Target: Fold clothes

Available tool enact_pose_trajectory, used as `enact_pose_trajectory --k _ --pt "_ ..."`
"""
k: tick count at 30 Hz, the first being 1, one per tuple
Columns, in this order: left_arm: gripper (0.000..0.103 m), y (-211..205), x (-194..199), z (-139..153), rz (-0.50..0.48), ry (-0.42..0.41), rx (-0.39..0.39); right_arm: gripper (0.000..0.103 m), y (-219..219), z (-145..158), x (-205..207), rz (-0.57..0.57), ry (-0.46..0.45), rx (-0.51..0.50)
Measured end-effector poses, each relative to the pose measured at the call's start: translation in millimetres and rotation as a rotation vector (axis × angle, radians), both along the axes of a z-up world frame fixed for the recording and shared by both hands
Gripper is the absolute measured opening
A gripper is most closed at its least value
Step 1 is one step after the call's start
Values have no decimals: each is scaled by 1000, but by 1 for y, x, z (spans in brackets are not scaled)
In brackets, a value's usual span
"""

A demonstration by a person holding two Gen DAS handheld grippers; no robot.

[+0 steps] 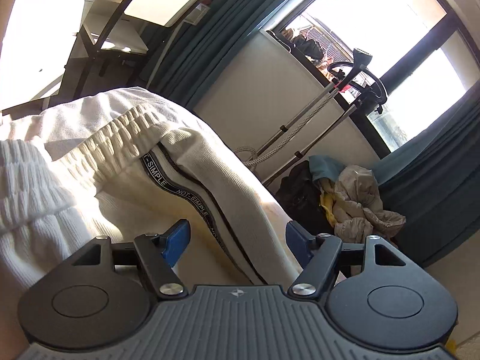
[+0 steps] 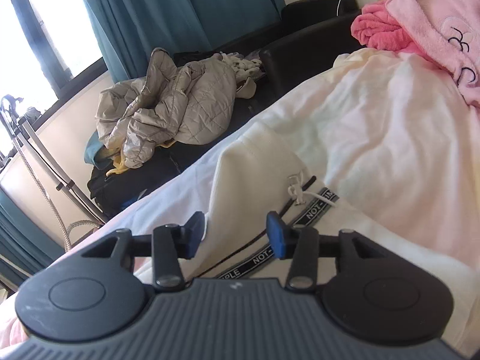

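White ribbed trousers (image 1: 99, 156) with a gathered waistband and a black "NOT-SIMPLE" side band (image 1: 192, 198) lie folded on a pale bed. My left gripper (image 1: 237, 241) is open, its blue pads (image 1: 177, 241) on either side of the banded edge without pressing it. In the right wrist view the other end of the trousers (image 2: 255, 162) shows a white drawstring (image 2: 297, 192) beside the same band. My right gripper (image 2: 236, 232) is open just above that fabric, and the cloth lies loose between its pads (image 2: 276, 234).
A pink fluffy garment (image 2: 420, 30) lies at the bed's far right. A beige quilted jacket (image 2: 168, 105) is heaped on a black sofa (image 2: 315, 30) beside the bed. A garment steamer stand (image 1: 330, 99) and teal curtains (image 1: 216, 30) stand by the window.
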State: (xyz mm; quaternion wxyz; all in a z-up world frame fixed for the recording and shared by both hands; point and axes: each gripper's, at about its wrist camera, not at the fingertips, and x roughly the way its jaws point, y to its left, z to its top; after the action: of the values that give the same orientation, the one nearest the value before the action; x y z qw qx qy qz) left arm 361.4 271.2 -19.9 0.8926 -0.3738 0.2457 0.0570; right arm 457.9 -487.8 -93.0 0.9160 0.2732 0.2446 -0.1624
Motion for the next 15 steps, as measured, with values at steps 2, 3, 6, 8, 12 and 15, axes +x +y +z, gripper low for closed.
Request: enact_pose_trajectory --k 2,3,6,8,12,15 --pt "75 -5 -26 3 -31 -12 -38 49 -3 5 -23 14 -1 45" --pt "75 -4 -38 3 -31 -11 -72 49 -5 7 -36 23 -2 81" --pt "75 2 -76 -3 -11 1 -167 52 -11 5 -75 31 -28 218" --pt "75 8 -100 -9 16 26 -210 60 -17 0 -107 27 -66 349" --pt "77 23 -134 -24 68 115 -251 65 -15 -14 -143 40 -24 466" --pt "77 28 -141 -32 73 170 -227 66 -9 -25 -152 77 25 504"
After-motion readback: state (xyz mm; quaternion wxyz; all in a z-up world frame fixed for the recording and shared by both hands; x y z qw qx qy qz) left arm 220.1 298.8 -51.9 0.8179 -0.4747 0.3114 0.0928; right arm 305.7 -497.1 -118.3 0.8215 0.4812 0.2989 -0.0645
